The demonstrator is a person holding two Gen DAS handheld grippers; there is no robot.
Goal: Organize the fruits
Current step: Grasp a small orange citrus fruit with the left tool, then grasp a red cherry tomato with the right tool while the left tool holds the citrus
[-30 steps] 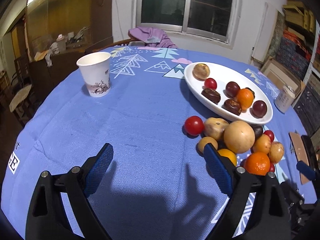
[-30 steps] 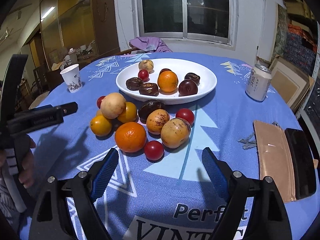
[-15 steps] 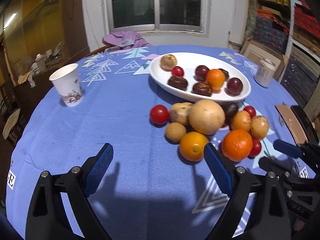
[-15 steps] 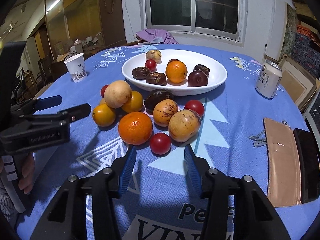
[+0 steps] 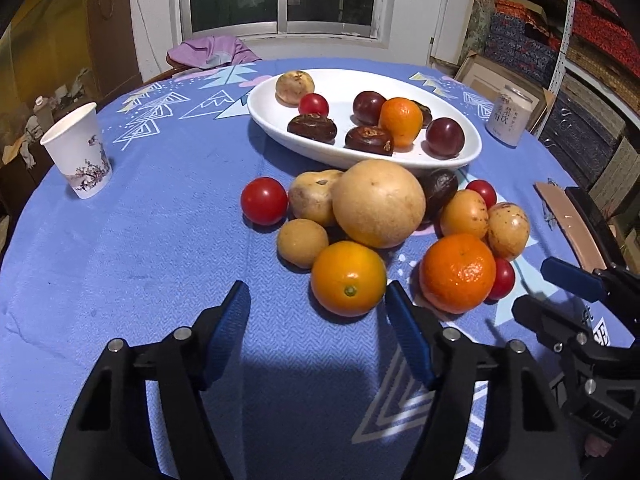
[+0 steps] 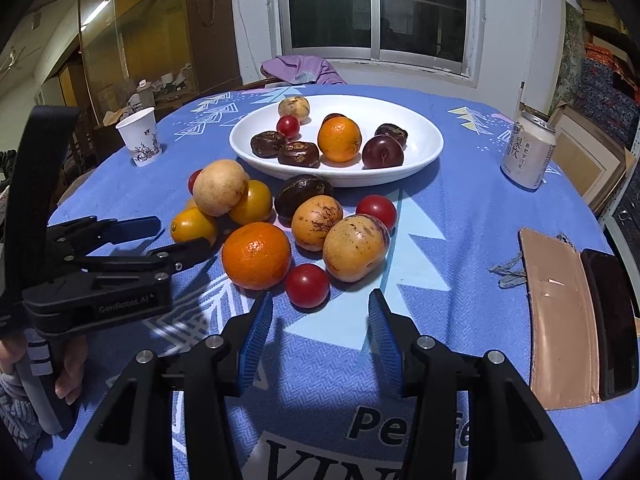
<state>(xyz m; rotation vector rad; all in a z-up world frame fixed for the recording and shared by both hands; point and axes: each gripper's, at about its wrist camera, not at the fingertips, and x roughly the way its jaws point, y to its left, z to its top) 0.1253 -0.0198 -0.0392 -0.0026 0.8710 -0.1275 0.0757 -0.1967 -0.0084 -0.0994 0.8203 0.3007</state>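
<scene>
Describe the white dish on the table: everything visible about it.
The white dish is a shallow oval bowl, glossy like glazed ceramic, sitting flat on the blue patterned tablecloth beyond the loose fruit pile. It holds a tan spotted fruit at its far end, a small red tomato, an orange, dark plums and brown wrinkled fruits. A dark fruit from the pile lies close against its near rim. Neither gripper touches it.

A dark brown oval fruit sits mostly hidden behind the large round tan fruit, and the black flat case is cut off at the picture's edge.
</scene>
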